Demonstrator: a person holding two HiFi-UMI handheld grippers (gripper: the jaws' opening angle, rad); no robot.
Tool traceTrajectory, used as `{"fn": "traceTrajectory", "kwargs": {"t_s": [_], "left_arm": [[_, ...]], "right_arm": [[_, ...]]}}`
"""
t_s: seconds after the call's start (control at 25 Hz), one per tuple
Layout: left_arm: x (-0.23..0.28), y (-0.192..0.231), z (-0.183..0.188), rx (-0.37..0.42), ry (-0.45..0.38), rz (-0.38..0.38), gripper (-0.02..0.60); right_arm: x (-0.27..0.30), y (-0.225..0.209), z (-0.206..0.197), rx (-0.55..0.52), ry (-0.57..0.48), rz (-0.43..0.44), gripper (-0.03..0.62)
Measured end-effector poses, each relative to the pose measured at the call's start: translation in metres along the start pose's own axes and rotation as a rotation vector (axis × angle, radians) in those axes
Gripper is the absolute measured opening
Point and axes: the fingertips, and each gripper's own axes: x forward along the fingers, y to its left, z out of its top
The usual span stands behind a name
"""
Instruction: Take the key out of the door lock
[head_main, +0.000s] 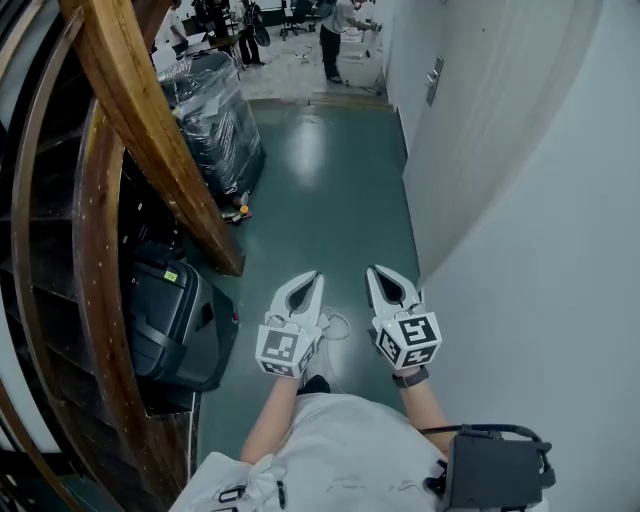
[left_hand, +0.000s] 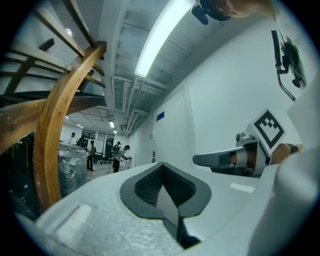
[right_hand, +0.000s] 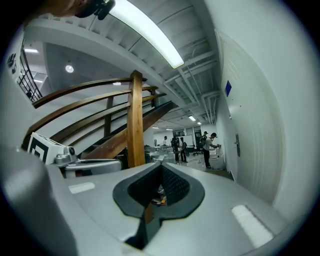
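I am in a corridor with a green floor (head_main: 330, 190). A pale door (head_main: 455, 110) stands in the white wall on the right, and its metal handle and lock plate (head_main: 434, 80) are far ahead; no key can be made out at this distance. The same plate shows small in the right gripper view (right_hand: 237, 145). My left gripper (head_main: 316, 278) and right gripper (head_main: 372, 270) are held side by side in front of me, pointing level down the corridor. Both are shut with nothing between the jaws, as each gripper view confirms (left_hand: 162, 166) (right_hand: 161, 167).
Curved wooden stair beams (head_main: 150, 130) run along the left. A black case (head_main: 175, 325) and a plastic-wrapped pallet (head_main: 215, 115) stand beneath them. Several people (head_main: 335, 35) stand at the far end of the corridor. The white wall (head_main: 540, 260) is close on my right.
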Motion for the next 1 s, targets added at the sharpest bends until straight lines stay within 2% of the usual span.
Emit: {"fn": "traceTrajectory", "kwargs": {"t_s": [0.16, 0.32, 0.52, 0.64, 0.76, 0.88, 1.0], "left_arm": [[0.044, 0.062, 0.007, -0.042, 0.011, -0.036, 0.002], [0.076, 0.110, 0.002, -0.042, -0.005, -0.024, 0.002], [0.123, 0.131, -0.008, -0.041, -0.017, -0.059, 0.000], [0.159, 0.140, -0.018, -0.077, -0.025, -0.071, 0.000], [0.203, 0.153, -0.012, -0.131, -0.067, -0.085, 0.002], [0.263, 0.176, -0.008, -0.105, -0.073, -0.046, 0.001], [0.333, 0.198, -0.012, -0.095, -0.052, 0.002, 0.000]], "right_arm": [[0.064, -0.015, 0.024, -0.002, -0.033, -0.015, 0.003], [0.114, -0.028, 0.016, 0.000, 0.004, -0.025, 0.003], [0.157, -0.067, 0.010, 0.018, 0.039, -0.050, 0.003], [0.188, -0.095, 0.011, 0.036, 0.025, -0.049, 0.002], [0.231, -0.123, 0.012, 0.052, 0.008, -0.016, 0.003], [0.282, -0.162, 0.017, 0.041, -0.004, 0.020, 0.003], [0.330, -0.220, 0.025, 0.015, -0.006, 0.009, 0.002]]}}
